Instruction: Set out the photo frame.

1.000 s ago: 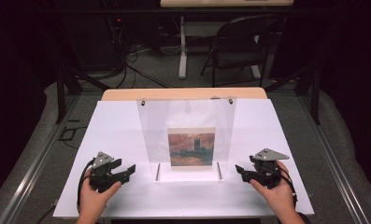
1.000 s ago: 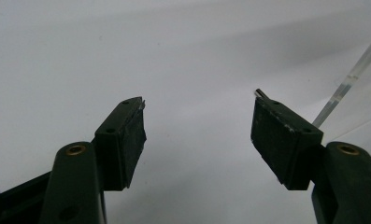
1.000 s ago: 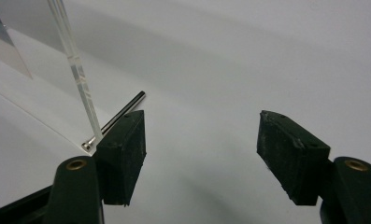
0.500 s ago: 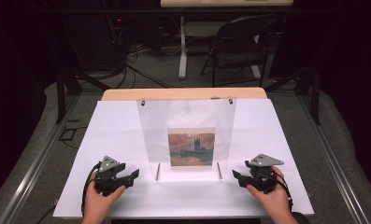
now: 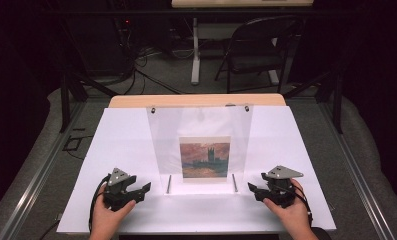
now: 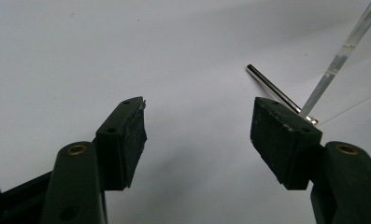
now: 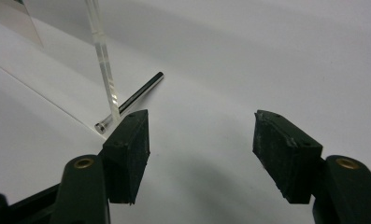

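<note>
Flanking the clear panel (image 5: 201, 142), both the left hand-held gripper (image 5: 136, 190) and the right hand-held gripper (image 5: 258, 190) are spread, empty; panel likely stiff, slick, scratchable, best pinched at its side edges.

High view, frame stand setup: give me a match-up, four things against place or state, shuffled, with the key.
Things:
1. clear acrylic panel
2. small reddish painting print
3. left thin metal rod
4. right black two-jaw gripper

Places or states:
A. lying flat on the white table, by the panel's left foot
B. standing upright at the table's middle
C. open, nothing between its jaws, right of the panel
D. showing at the panel's lower middle

Pairs: 1-B, 2-D, 3-A, 4-C
</note>
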The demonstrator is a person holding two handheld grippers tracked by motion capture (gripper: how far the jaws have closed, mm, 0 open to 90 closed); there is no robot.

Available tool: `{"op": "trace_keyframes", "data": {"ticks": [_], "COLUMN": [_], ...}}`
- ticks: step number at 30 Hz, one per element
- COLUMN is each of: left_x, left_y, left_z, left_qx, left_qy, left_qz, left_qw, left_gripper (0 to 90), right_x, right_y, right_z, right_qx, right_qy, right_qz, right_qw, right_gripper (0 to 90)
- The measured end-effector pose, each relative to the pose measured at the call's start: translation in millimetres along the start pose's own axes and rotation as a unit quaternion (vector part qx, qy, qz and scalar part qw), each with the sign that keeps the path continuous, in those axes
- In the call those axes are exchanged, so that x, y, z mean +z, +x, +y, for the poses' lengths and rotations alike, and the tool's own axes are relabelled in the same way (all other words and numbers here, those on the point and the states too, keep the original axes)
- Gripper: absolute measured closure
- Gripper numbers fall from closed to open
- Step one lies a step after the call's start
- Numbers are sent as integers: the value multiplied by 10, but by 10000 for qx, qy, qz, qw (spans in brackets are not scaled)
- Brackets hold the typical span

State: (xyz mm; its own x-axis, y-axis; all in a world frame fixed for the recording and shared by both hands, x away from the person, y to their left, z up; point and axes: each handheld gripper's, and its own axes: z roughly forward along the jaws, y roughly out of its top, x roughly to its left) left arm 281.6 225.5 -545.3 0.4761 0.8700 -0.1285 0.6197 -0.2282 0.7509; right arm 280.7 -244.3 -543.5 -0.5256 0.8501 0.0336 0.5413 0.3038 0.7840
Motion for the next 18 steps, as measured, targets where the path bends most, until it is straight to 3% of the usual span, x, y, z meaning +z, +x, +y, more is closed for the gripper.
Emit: {"op": "trace_keyframes", "data": {"ticks": [18], "left_x": [10], "left_y": [23], "left_z": [-5], "left_qx": [-139], "left_qy": [4], "left_qz": [-62], "left_qw": [9999], "left_gripper": [360], "right_x": [2], "right_y": [-32], "right_z": [-8], "right_qx": [83], "right_qy": [4], "right_qz": [20], "right_qw": [10000], "right_gripper": [363]}}
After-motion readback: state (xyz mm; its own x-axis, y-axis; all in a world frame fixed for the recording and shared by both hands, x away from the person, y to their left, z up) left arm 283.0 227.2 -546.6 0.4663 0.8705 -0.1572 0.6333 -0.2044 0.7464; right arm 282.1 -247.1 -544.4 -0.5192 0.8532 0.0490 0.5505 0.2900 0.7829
